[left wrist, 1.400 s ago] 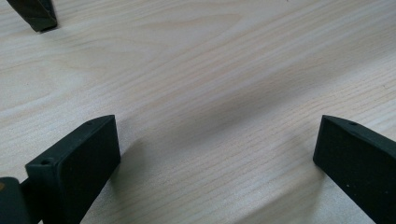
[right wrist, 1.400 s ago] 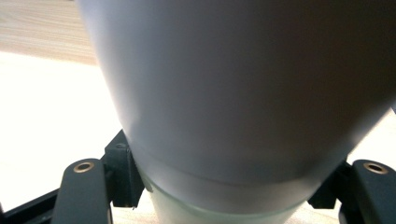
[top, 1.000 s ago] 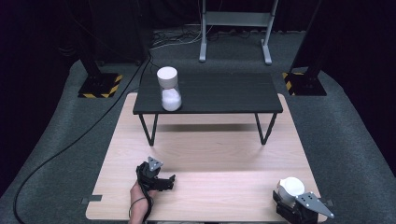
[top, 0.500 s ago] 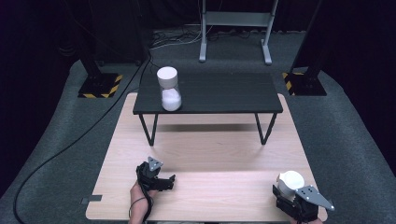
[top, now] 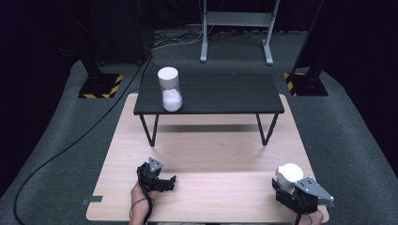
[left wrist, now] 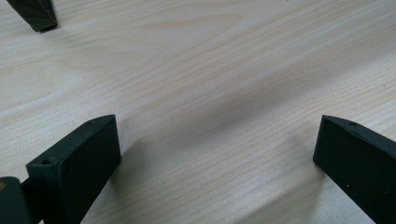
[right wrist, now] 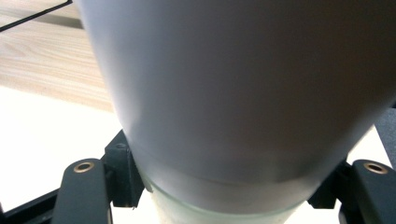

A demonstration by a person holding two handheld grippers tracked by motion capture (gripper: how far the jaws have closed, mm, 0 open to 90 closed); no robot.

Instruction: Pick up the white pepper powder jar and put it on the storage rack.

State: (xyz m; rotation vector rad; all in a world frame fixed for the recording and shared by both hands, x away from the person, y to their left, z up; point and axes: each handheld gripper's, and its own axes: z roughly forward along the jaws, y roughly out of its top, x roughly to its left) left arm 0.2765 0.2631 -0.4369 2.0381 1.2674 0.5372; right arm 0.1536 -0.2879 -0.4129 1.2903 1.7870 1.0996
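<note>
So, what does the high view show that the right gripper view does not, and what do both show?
High view alone: the black table carrying a white jar, and the left gripper with fingers apart over the wooden board. Right gripper view alone: the close grip, black fingers pressed against both sides of the white container. Both share that container, the right gripper and the wooden board.

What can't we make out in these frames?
- White container in the right hand-held gripper: its top and base are cut off by the right gripper view's edges.
- Its contents: hidden by the opaque wall.
- White jar on the black table: too small in the high view to identify its white filling.
</note>
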